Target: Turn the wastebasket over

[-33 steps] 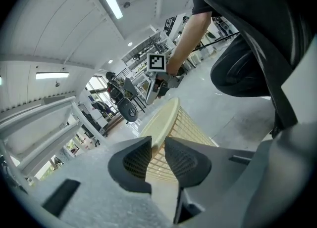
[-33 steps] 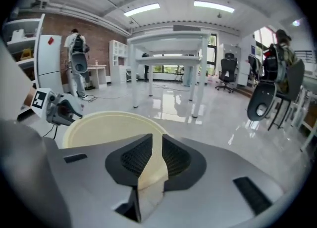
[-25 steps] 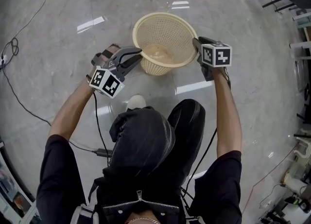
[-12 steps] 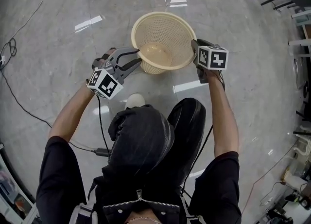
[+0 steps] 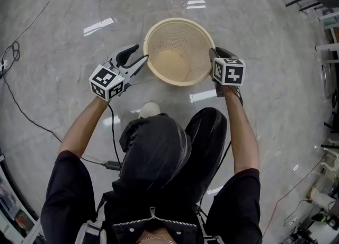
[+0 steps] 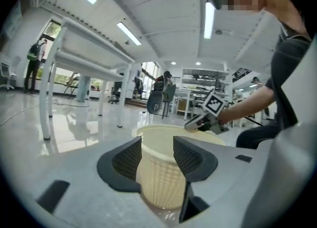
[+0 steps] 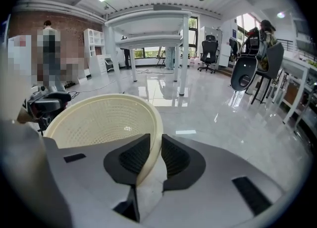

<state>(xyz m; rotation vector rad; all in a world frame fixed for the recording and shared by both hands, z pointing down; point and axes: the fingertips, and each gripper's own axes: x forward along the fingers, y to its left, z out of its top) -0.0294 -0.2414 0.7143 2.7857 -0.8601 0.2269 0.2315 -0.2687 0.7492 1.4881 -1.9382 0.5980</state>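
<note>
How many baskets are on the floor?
1. The cream wastebasket stands mouth-up on the floor, its rim pinched by the right gripper. The left gripper, jaws just opening, is beside it, not touching.

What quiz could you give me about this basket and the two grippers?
1. True or false: the basket lies upside down.
2. Which gripper pinches the basket's rim? A: left gripper. B: right gripper.
3. Fill in: the basket stands on the ____.
Key: 1 false, its opening faces up. 2 B; the left gripper's fingers have just been opening and pinch nothing. 3 floor.
</note>
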